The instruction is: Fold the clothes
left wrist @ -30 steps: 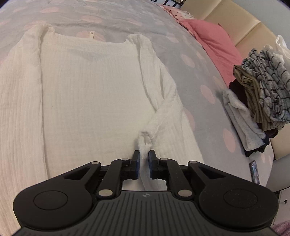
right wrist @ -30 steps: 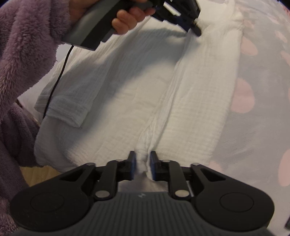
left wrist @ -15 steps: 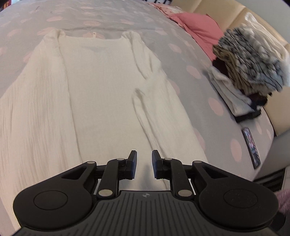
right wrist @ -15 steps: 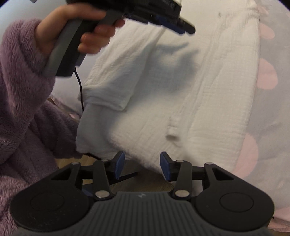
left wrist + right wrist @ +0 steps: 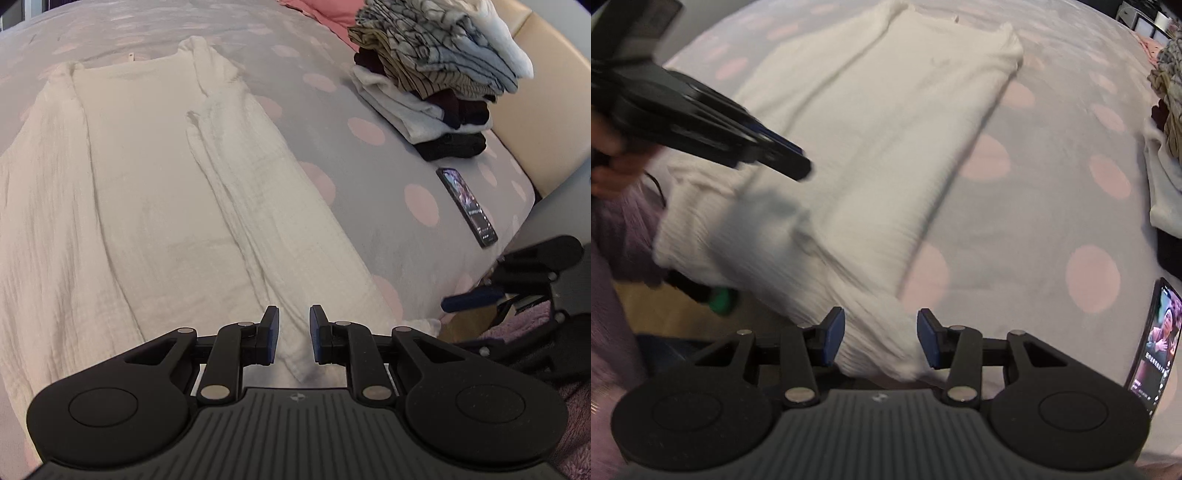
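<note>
A white crinkled long-sleeved top lies flat on the grey bed, neck at the far end, with its right sleeve folded lengthwise over the body. It also shows in the right wrist view. My left gripper is open and empty, its jaws on either side of the sleeve's near end at the hem. My right gripper is open wide, with the hem corner of the top lying between its jaws. The left gripper also shows in the right wrist view, above the hem.
The bedspread is grey with pink dots. A stack of folded clothes stands at the right, near a beige headboard. A phone with a lit screen lies at the bed's right edge. My purple fleece sleeve is at left.
Both grippers have let go of the folded sleeve and opened. They pulled back toward the hem at the bed's near edge. The sleeve now lies flat along the body.
</note>
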Available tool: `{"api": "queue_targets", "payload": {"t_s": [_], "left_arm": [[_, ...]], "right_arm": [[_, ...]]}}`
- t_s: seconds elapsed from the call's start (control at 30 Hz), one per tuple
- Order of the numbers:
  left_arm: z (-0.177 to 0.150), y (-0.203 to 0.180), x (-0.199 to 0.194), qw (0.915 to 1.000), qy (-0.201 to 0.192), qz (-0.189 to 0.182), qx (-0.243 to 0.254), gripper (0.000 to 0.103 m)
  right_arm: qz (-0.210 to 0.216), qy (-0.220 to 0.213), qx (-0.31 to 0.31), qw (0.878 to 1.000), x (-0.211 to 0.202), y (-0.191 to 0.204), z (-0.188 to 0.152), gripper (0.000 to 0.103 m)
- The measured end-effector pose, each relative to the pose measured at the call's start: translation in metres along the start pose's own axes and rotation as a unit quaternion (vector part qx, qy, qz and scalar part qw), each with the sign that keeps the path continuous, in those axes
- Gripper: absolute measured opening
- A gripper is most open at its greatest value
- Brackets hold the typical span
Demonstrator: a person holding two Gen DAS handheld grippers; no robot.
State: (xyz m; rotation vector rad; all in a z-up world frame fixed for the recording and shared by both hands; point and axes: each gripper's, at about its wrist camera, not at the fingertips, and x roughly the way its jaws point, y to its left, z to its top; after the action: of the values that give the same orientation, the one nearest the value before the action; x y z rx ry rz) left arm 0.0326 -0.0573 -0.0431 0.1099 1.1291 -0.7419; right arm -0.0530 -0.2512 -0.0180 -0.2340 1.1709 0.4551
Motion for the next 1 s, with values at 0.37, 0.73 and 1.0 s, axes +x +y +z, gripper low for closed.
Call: {"api": "queue_targets", "payload": {"t_s": [0.37,0.73,1.0], "left_arm": [[-0.025,0.006,-0.008,0.9991,0.001,0.015,-0.040,0.015],[-0.030,0.008,-0.018,0.9984,-0.008,0.024,-0.051,0.015],[-0.037,0.006,-0.020,0.9985,-0.006,0.030,-0.045,0.015]], "right_arm": [[0.015,0.042,-0.099,0.994,0.051,-0.019,-0.008,0.031],[0.126,0.023,-0.054,0.990,-0.006,0.042,0.002,0.004],[0.105,0.094,-0.097,0.985,0.033,0.104,-0.003,0.007]]}}
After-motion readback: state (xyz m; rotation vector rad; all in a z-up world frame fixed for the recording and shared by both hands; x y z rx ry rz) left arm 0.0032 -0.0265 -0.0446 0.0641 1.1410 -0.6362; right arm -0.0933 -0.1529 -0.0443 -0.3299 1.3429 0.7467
